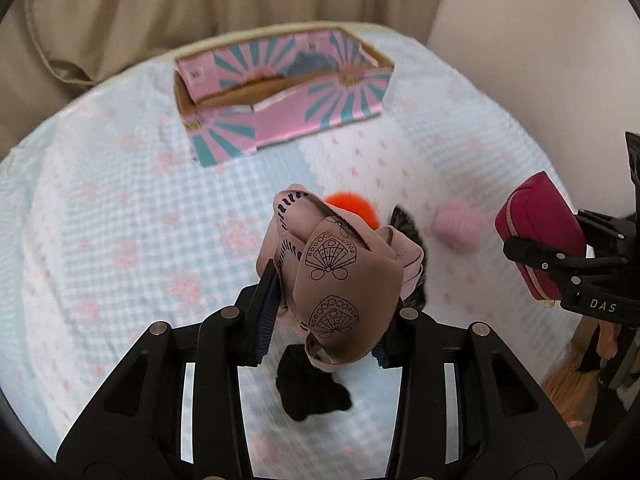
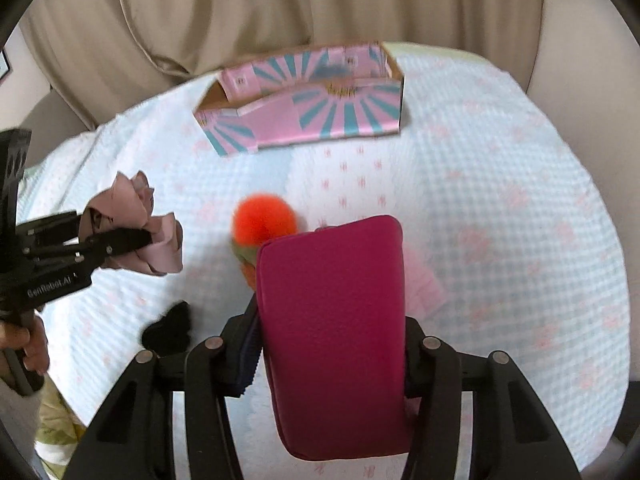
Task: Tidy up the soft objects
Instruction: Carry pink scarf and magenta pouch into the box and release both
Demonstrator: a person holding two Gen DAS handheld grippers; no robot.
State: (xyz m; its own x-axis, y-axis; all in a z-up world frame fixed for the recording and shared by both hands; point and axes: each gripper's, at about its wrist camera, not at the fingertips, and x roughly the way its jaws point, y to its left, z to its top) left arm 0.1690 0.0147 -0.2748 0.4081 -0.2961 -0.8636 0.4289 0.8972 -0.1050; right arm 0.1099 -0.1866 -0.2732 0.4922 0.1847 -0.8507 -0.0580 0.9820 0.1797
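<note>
Drooping printed fabric (image 1: 336,276) — plump magenta pouch (image 2: 336,332)

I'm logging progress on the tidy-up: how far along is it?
Done: a grey item seems to lie in the pink-and-teal box, blurred. In hand: left gripper clamps the beige patterned cloth; right gripper clamps the magenta pouch. Left on the bedspread: orange pom-pom, pink soft piece, black fabric.

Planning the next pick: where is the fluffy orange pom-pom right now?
The fluffy orange pom-pom lies on the blue-and-white quilt, mid-frame in the right wrist view, just beyond the magenta zip pouch, nearer than the pink-and-teal cardboard box.
</note>
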